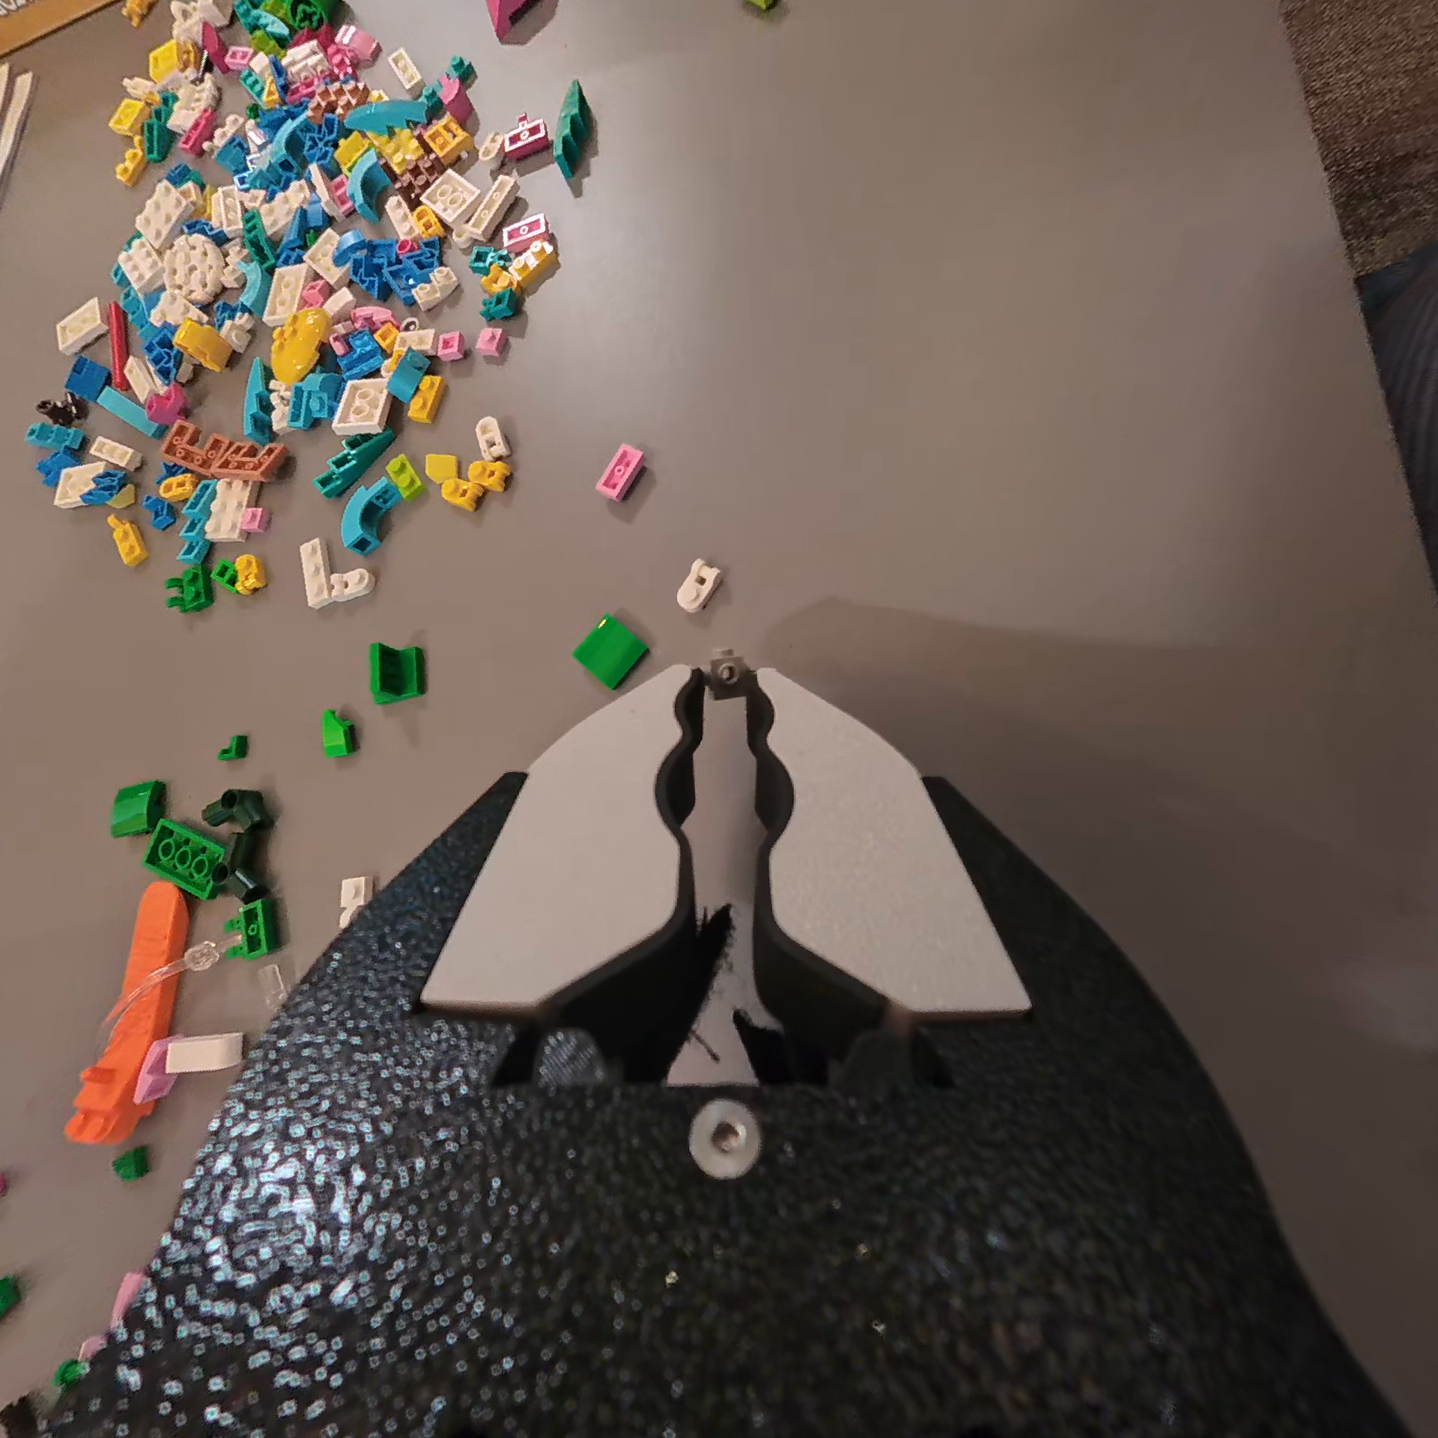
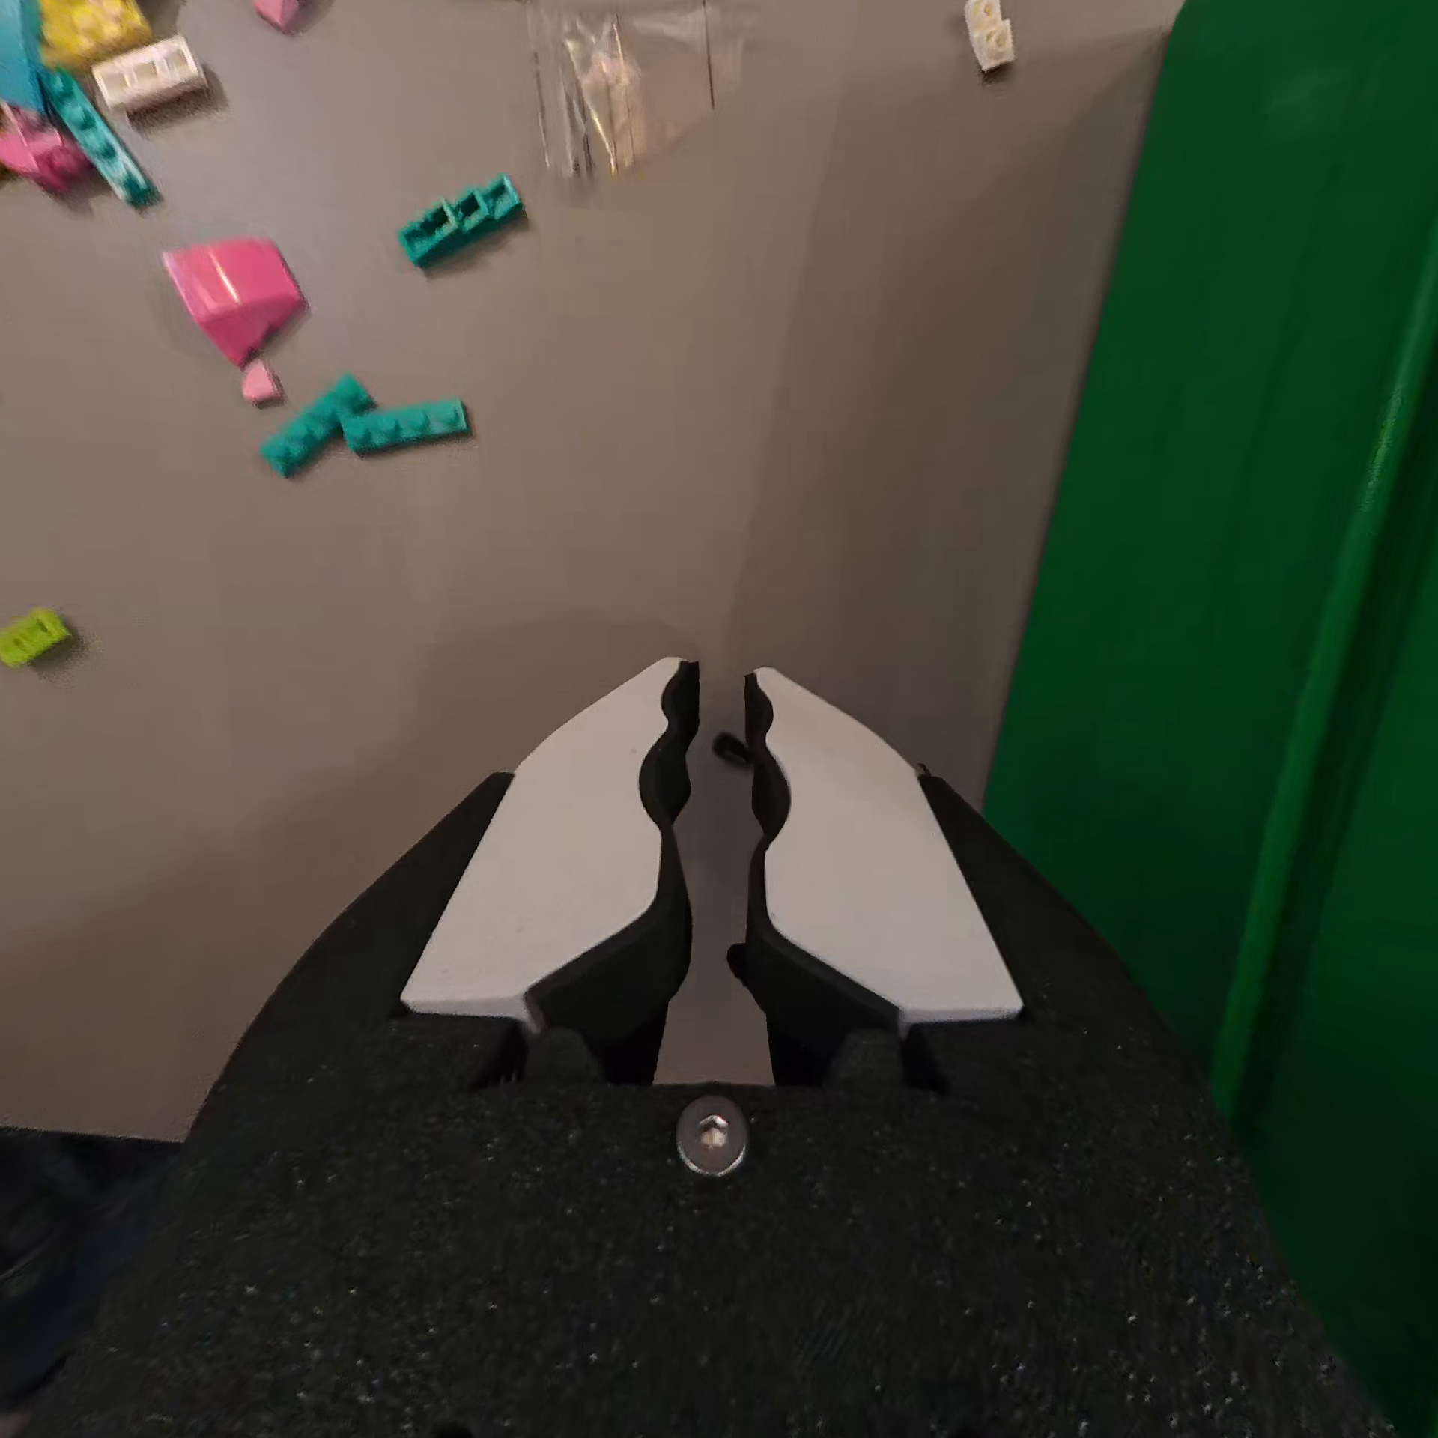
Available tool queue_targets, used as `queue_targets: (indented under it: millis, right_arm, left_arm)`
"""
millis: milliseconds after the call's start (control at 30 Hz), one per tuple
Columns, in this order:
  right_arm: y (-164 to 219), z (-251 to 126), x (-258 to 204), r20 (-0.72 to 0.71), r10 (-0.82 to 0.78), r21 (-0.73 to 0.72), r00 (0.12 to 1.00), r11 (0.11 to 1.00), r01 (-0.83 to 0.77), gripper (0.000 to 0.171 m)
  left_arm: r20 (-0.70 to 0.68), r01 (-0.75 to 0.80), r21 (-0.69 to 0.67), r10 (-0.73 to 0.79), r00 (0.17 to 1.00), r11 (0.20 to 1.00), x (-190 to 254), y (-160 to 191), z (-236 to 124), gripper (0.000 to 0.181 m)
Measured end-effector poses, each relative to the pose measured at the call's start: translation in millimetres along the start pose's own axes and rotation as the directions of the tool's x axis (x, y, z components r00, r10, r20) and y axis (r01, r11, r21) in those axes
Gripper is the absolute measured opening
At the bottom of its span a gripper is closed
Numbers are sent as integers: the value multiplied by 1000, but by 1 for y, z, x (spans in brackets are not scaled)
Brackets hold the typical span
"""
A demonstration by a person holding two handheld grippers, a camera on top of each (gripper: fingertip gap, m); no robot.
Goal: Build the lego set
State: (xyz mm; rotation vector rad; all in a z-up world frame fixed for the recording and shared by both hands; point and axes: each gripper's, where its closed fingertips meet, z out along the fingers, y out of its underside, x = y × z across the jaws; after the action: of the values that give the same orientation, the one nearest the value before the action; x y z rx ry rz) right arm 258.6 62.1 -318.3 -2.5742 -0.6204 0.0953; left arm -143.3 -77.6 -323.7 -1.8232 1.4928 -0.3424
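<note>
My left gripper (image 1: 725, 678) is shut on a tiny grey one-stud brick (image 1: 725, 674), held at its fingertips just above the grey table (image 1: 973, 389). A green sloped brick (image 1: 611, 650) and a small white piece (image 1: 698, 583) lie just beyond the tips. A big heap of mixed coloured bricks (image 1: 296, 257) lies at the far left. My right gripper (image 2: 722, 669) is open by a narrow gap with nothing between its tips. A tiny black bit (image 2: 727, 747) shows low in that gap beside the right finger. Teal plates (image 2: 366, 428) lie ahead to the left.
Green bricks (image 1: 187, 856) and an orange brick separator (image 1: 136, 1011) lie at the near left in the left wrist view. In the right wrist view there is a large green surface (image 2: 1245, 622) close on the right, a pink angular piece (image 2: 233, 296) and a clear plastic bag (image 2: 622, 93) ahead. One gripper's finger ends stand about 45 cm off the other's. The small white piece (image 1: 698, 583) lies around 4 cm away from my left fingertips.
</note>
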Motion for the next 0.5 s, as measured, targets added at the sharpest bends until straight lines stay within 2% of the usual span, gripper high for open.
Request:
queue_targets:
  millis: [133, 233, 300, 400, 500]
  right_arm:
    - [24, -1, -8, 13, -231, 69, 973, 971, 230, 10]
    - [37, -3, -6, -53, -445, 45, 894, 893, 447, 7]
    - [40, -4, -5, -57, -514, 31, 856, 856, 516, 8]
    - [43, -5, 2, -49, -593, -43, 804, 805, 592, 8]
    - [45, -3, 7, -24, -727, -185, 686, 678, 712, 7]
  left_arm:
    - [-8, 7, 0, -7, 1000, 1000, 0, 1, 1, 10]
    - [-14, 10, -5, -10, 1000, 1000, 1, 2, 3, 10]
    - [-18, 10, -8, -10, 1000, 1000, 2, 2, 4, 10]
    - [-22, 9, -13, -9, 1000, 1000, 3, 3, 6, 10]
    - [-25, 5, -14, -6, 1000, 1000, 3, 2, 7, 10]
